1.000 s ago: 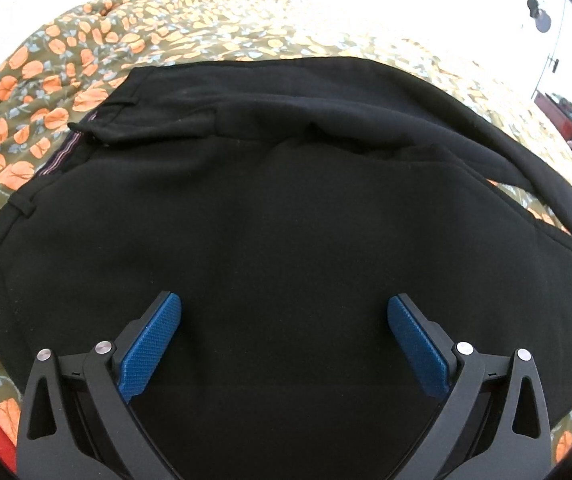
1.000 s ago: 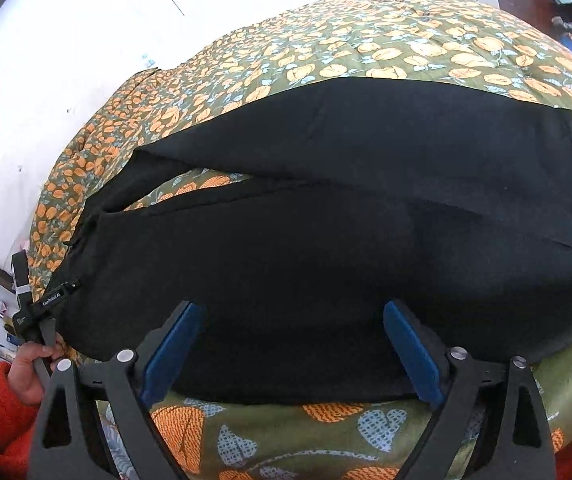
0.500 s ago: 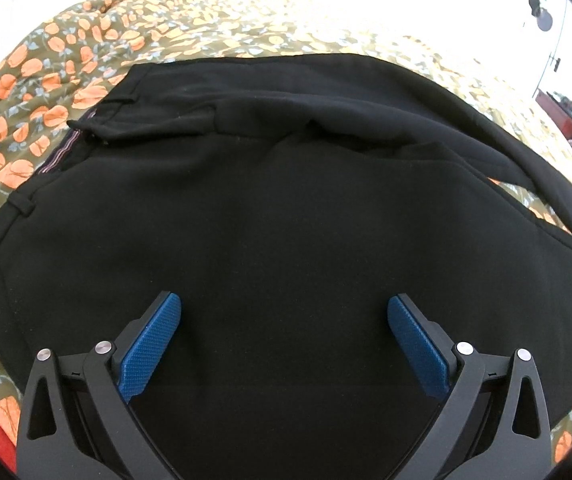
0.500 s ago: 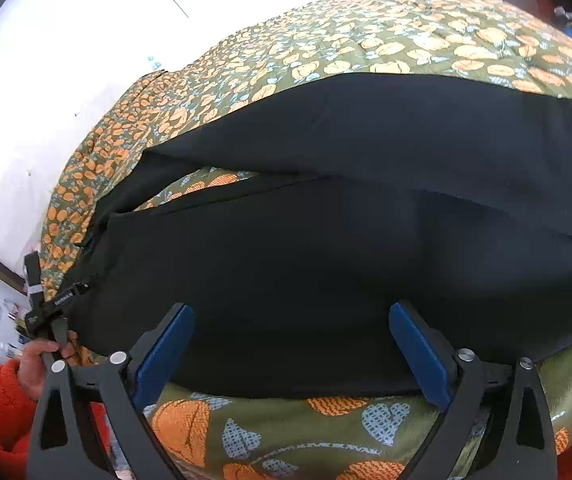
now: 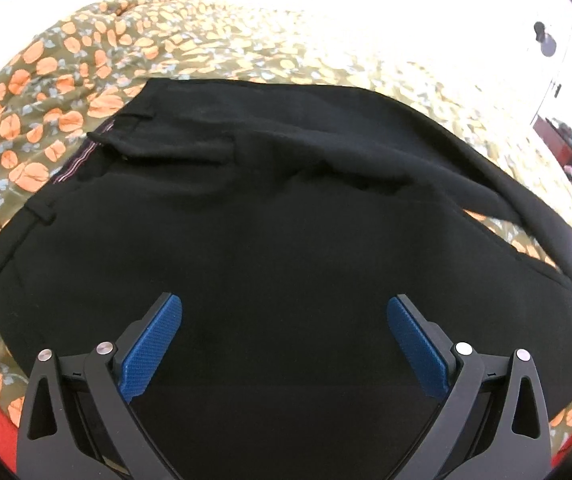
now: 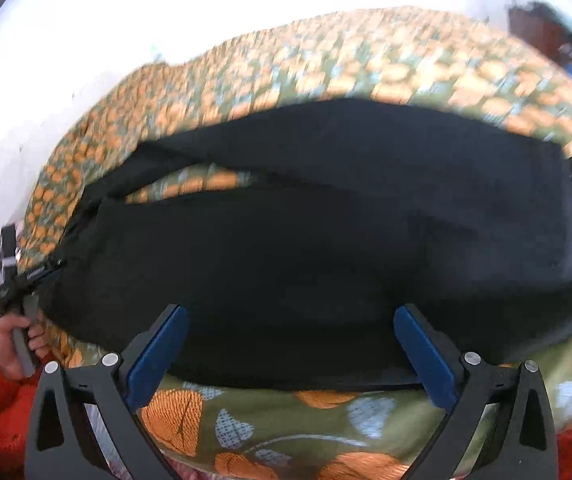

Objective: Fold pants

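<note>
pants (image 5: 286, 240) lie flat on floral bedspread (image 5: 65, 80), long axis left–right | left gripper (image 5: 284, 344) spread wide over waist end, holding nothing | right gripper (image 6: 290, 354) spread wide at near leg edge, nearer hem

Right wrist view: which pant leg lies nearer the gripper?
The lower, wider leg, whose edge runs between the open right gripper fingers; the other leg lies beyond a bedspread gap.

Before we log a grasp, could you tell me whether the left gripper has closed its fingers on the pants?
No, the left gripper has its blue fingers spread wide over the black pants, gripping nothing.
</note>
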Demonstrator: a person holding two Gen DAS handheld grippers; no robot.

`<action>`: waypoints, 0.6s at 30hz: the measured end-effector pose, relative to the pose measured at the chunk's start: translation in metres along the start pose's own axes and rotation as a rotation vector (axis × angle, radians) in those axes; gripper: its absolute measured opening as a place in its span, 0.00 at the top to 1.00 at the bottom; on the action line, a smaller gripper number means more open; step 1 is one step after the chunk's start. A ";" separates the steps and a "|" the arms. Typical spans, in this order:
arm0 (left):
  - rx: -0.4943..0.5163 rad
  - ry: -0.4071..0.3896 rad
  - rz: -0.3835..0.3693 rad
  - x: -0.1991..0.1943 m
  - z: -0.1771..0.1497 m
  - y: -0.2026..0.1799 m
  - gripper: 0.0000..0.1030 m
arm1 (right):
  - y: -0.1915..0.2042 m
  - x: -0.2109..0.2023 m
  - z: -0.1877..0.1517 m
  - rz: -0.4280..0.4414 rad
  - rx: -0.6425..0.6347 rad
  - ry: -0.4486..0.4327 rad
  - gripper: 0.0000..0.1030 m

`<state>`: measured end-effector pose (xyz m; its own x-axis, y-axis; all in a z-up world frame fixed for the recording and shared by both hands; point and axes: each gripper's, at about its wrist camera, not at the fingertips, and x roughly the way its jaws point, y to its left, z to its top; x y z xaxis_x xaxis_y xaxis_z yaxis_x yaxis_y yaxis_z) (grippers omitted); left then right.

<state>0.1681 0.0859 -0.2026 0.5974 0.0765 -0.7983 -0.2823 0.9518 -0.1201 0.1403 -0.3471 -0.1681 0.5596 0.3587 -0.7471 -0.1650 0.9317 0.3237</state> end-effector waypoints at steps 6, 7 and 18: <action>-0.002 0.030 0.061 0.021 -0.002 0.000 0.01 | -0.027 0.004 0.017 0.171 0.202 -0.008 0.04; 0.010 0.030 0.075 0.021 -0.003 -0.002 0.01 | -0.033 0.009 0.019 0.181 0.246 0.004 0.04; 0.041 0.011 0.100 0.022 -0.010 -0.005 0.00 | -0.144 0.010 0.015 0.072 0.901 -0.183 0.63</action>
<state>0.1753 0.0800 -0.2254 0.5595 0.1691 -0.8114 -0.3095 0.9508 -0.0153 0.1822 -0.4785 -0.2133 0.7052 0.3277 -0.6288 0.4469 0.4830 0.7530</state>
